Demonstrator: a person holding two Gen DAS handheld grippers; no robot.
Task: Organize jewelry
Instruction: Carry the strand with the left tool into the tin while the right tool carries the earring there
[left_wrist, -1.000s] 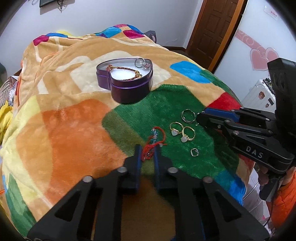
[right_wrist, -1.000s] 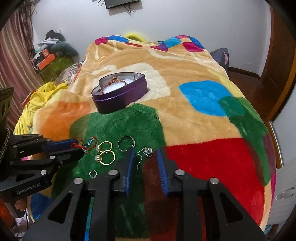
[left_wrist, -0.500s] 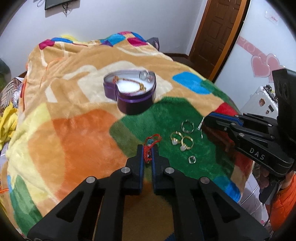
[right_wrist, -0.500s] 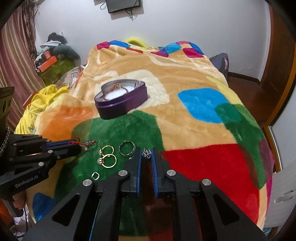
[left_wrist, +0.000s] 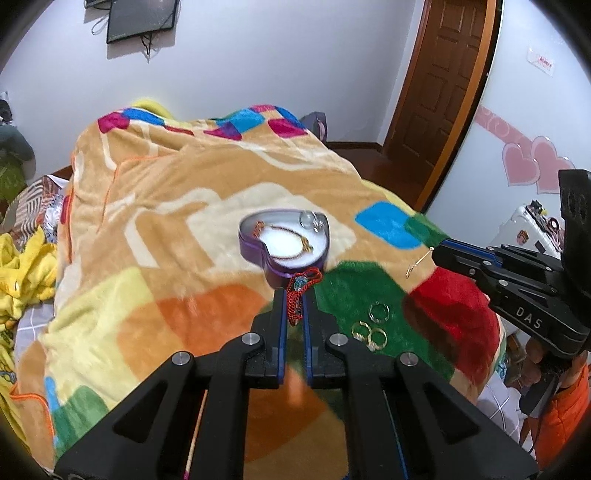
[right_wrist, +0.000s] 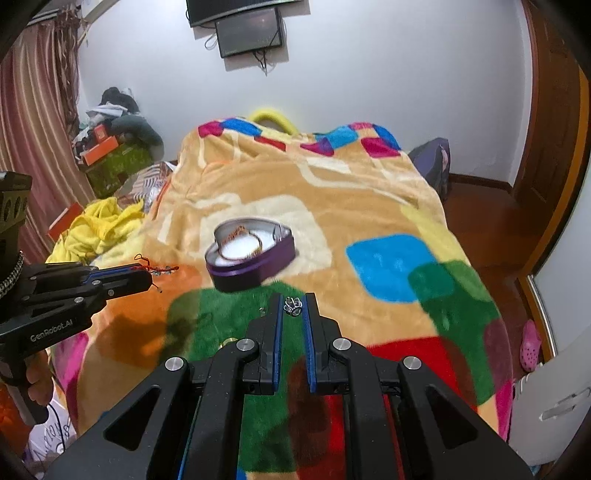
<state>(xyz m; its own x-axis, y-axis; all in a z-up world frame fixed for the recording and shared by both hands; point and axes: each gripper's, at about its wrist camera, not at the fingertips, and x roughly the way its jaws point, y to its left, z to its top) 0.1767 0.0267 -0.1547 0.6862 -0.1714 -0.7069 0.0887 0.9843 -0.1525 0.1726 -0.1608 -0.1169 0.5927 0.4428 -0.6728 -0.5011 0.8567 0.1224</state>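
Two pieces are in the air at once, and that is my worry. My left gripper (left_wrist: 294, 306) is pinched on the red cord bracelet (left_wrist: 301, 286), most of it bunched loose above the fingertips, clear of the blanket (left_wrist: 166, 206). My right gripper (right_wrist: 292, 308) is pressed onto a small silver earring (right_wrist: 293, 306), held only by its cluster end; in the left view its hook (left_wrist: 417, 263) dangles free past the tips.

Ahead of both sits the purple heart-shaped tin (left_wrist: 284, 242), open, already holding a beaded bracelet (left_wrist: 284, 236) and a clear ring (left_wrist: 308, 219) on its white lining. Three gold rings (left_wrist: 371, 326) lie on the green patch below, not yet collected.

Risks as I judge them: the earring grip is slight, so a quick swing could flick it out, and it would sink into the plush pile where it is hard to see. The cord's loose loops could snag the tin's rim on the way in, tip the light tin on the soft bedding and spill what is inside. If I bring both tools over the tin together, the fingers may knock each other. The hook could also catch the cord if released on top of it.
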